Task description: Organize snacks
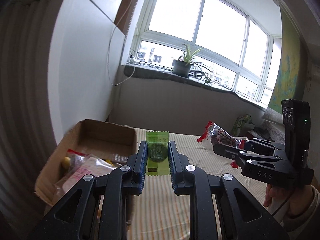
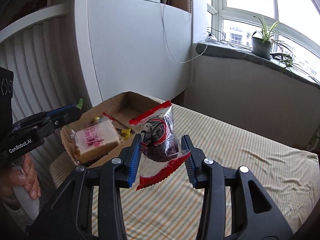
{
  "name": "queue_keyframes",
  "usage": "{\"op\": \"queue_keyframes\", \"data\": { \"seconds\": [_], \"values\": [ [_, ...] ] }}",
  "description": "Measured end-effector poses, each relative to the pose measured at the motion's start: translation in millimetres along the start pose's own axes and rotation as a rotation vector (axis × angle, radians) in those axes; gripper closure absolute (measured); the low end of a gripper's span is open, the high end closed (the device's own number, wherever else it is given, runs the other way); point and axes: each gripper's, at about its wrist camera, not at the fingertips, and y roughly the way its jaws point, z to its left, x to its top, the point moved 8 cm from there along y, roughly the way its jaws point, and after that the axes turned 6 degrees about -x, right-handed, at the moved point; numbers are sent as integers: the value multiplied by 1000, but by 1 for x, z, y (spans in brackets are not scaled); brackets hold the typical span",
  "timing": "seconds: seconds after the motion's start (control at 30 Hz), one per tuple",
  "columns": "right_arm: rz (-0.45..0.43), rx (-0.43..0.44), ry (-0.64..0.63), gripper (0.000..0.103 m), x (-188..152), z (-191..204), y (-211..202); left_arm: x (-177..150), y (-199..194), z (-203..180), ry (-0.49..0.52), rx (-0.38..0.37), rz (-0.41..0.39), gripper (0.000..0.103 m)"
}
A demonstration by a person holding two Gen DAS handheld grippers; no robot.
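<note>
The left tongs (image 1: pixel 157 156) pinch a green snack packet (image 1: pixel 156 151) above the striped bed (image 1: pixel 180 200). The right tongs (image 2: pixel 162 152) clamp a red-edged clear packet (image 2: pixel 158 140) holding a dark cake. Farther left, an open cardboard box (image 2: pixel 124 104) holds other snacks (image 2: pixel 96 142).

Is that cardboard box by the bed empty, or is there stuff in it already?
Not empty. The open cardboard box already holds several wrapped snacks, among them a pink-labelled cake packet and yellow sweets.

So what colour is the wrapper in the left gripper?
Green wrapper, clearest in the left wrist view.
</note>
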Motion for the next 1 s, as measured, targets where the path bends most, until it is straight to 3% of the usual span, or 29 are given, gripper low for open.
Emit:
{"op": "queue_keyframes", "data": {
  "seconds": [0.27,0.6,0.63,0.73,0.77,0.83,1.0],
  "values": [
    [17,86,-80,61,22,55,45,-10,-20,83,-103,134,-6,84],
    [39,106,-111,61,48,60,106,6,24,104,-107,125,21,84],
    [57,107,-119,59,45,61,115,4,28,107,-115,121,30,83],
    [78,99,-103,36,36,56,128,-4,44,111,-125,127,77,81],
    [71,102,-90,33,32,53,125,-8,47,114,-133,141,92,72],
    [61,99,-67,31,23,48,118,-14,45,120,-157,170,93,33],
    [12,39,-50,12,12,41,91,-20,30,119,-173,213,77,25]
  ]
}}
